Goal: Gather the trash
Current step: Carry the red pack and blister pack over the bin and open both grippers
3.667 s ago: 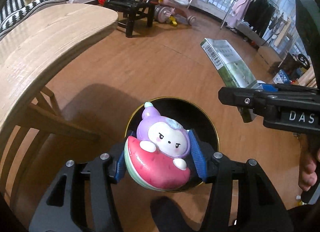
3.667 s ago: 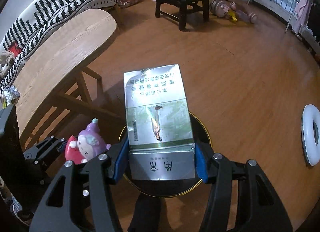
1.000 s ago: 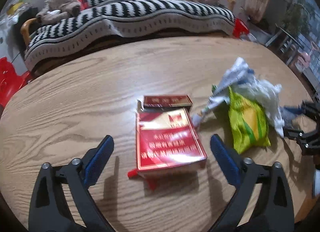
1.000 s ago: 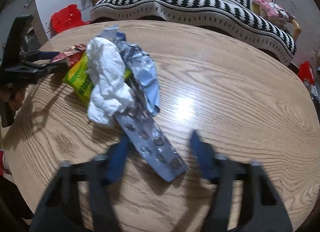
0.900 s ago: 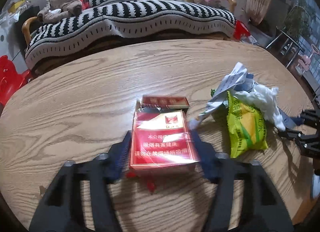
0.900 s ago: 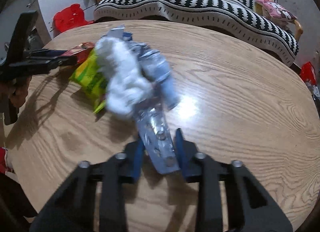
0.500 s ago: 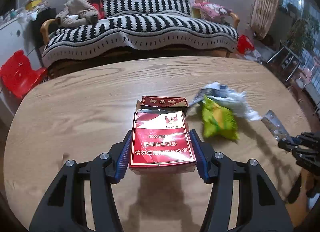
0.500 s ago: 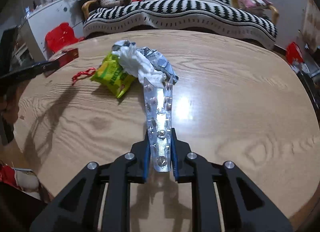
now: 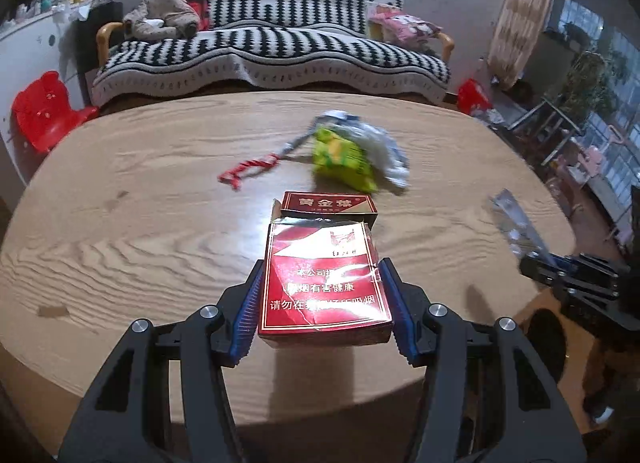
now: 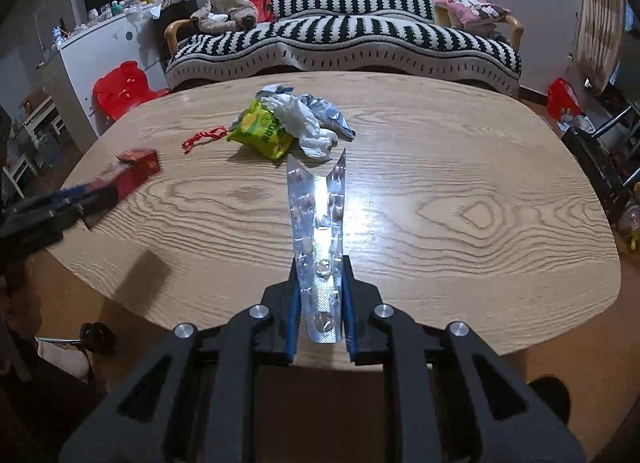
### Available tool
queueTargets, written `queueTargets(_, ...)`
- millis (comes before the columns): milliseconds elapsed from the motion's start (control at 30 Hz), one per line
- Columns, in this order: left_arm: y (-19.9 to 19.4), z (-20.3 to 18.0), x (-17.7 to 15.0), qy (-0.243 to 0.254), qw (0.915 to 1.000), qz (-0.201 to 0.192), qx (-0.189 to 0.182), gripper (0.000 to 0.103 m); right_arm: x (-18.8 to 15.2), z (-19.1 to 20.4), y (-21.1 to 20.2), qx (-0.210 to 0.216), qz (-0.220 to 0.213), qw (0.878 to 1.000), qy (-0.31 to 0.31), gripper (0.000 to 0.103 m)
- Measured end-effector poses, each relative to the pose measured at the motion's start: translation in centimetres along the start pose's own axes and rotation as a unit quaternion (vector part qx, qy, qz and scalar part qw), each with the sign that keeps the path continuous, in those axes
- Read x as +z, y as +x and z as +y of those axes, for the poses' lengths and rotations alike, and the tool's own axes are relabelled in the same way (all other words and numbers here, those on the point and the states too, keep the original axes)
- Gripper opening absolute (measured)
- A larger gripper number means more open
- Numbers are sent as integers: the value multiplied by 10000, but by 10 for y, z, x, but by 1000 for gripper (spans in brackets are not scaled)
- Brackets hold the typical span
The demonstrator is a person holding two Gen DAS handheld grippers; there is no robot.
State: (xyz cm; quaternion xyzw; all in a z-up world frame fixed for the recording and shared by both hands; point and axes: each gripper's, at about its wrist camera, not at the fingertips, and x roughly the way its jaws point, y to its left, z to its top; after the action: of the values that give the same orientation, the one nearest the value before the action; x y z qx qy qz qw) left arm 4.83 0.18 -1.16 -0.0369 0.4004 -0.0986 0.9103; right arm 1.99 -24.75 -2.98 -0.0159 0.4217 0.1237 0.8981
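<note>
My left gripper [image 9: 322, 303] is shut on a red cigarette pack [image 9: 324, 283] with its lid flipped open, held above the near edge of the wooden table [image 9: 140, 223]. My right gripper [image 10: 320, 299] is shut on a silver pill blister strip [image 10: 318, 223], folded lengthwise and held above the table's near edge. Left on the table are a green snack wrapper [image 10: 262, 129], crumpled white tissue [image 10: 306, 121], a silvery foil wrapper [image 10: 330, 113] and a red tear strip [image 10: 204, 137]. The left gripper and pack show at the left of the right wrist view [image 10: 120, 179].
A striped sofa [image 10: 344, 35] stands behind the table. A red plastic chair [image 10: 120, 91] and a white cabinet [image 10: 104, 47] are to the left. A dark round bin [image 9: 546, 339] shows on the floor below the table's right edge.
Both grippers closed on their items, lifted them and drew back toward the table's near edge. The trash pile now lies farther away. The red tear strip stayed on the table.
</note>
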Motion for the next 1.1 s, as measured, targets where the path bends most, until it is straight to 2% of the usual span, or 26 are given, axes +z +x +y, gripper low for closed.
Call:
queueTargets(233, 7, -40, -9, 554, 9984, -67, 56, 55, -4, 1, -5, -83, -23, 10000, 0, 18)
queueTargets(367, 13, -50, -4, 515, 9986, -58, -47, 55, -2, -10, -6, -177, -43, 9998, 122, 18)
queueTargets(567, 20, -82, 4, 615, 9977, -128, -244, 55, -10, -47, -20, -383, -135, 9981, 464, 18)
queueTargets(767, 35, -137, 2, 892, 9938, -59, -665, 55, -33, -99, -43, -702, -188, 9934, 886, 18)
queueTargets(933, 49, -205, -11, 1245, 9850, 11, -1195, 55, -68, -154, -68, -1035, -180, 9851, 1362, 18)
queueTargets(1100, 62, -280, -41, 1713, 9683, 207, -1807, 55, -118, -217, -92, -1404, -26, 9698, 1995, 18)
